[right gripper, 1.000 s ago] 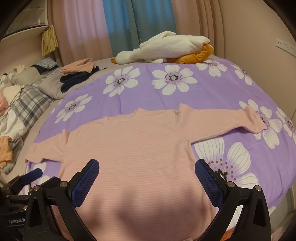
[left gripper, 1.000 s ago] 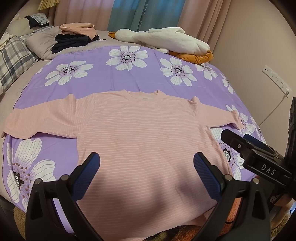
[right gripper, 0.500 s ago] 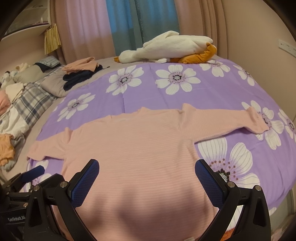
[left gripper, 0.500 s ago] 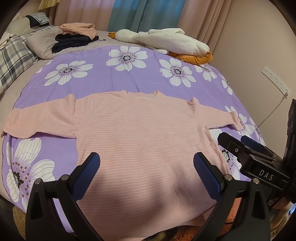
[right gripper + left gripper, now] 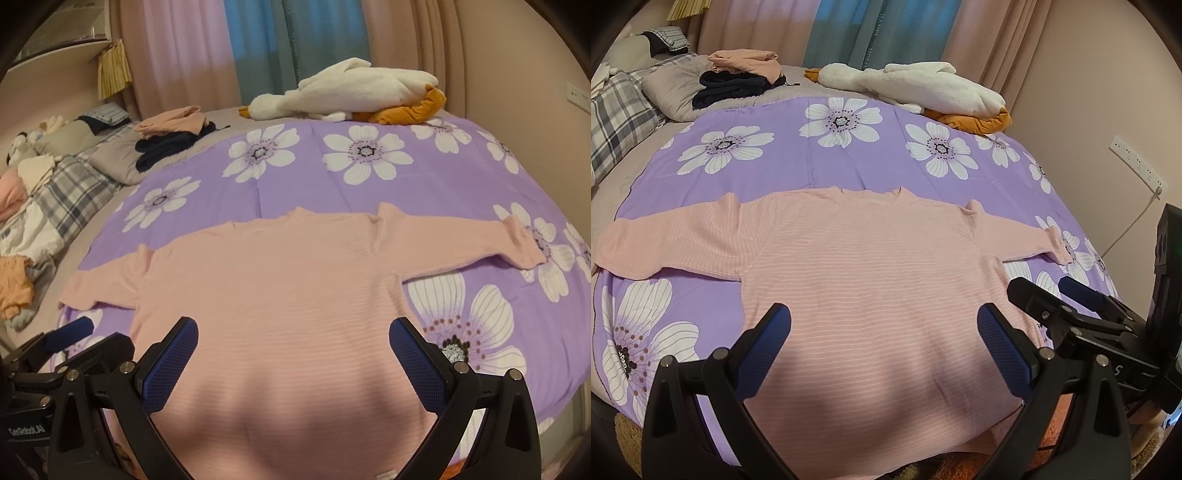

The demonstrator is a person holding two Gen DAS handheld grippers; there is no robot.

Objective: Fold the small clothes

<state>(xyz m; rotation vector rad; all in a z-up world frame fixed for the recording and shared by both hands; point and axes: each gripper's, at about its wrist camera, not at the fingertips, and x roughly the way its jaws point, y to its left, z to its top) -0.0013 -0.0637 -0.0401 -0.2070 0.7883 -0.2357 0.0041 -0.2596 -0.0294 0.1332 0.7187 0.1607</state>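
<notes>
A pink striped long-sleeved top (image 5: 871,266) (image 5: 280,280) lies flat on the purple flowered bedspread (image 5: 812,162) (image 5: 332,184), neck away from me, both sleeves stretched out sideways. My left gripper (image 5: 884,325) hovers open above the top's lower body, nothing between its blue pads. My right gripper (image 5: 293,336) hangs open over the same lower part, also empty. In the left wrist view the right gripper (image 5: 1067,299) shows at the right edge; in the right wrist view the left gripper (image 5: 66,336) shows at the lower left.
A white and orange plush goose (image 5: 923,85) (image 5: 354,96) lies at the far edge of the bed. Folded pink and dark clothes (image 5: 738,74) (image 5: 173,133) rest on a grey pillow at the back left. Plaid bedding (image 5: 70,195) and loose garments lie left. A wall socket with a cable (image 5: 1137,170) is on the right.
Both grippers have drifted slightly, so the top sits a little further left and lower in view. The jaws stay open and the top lies unmoved.
</notes>
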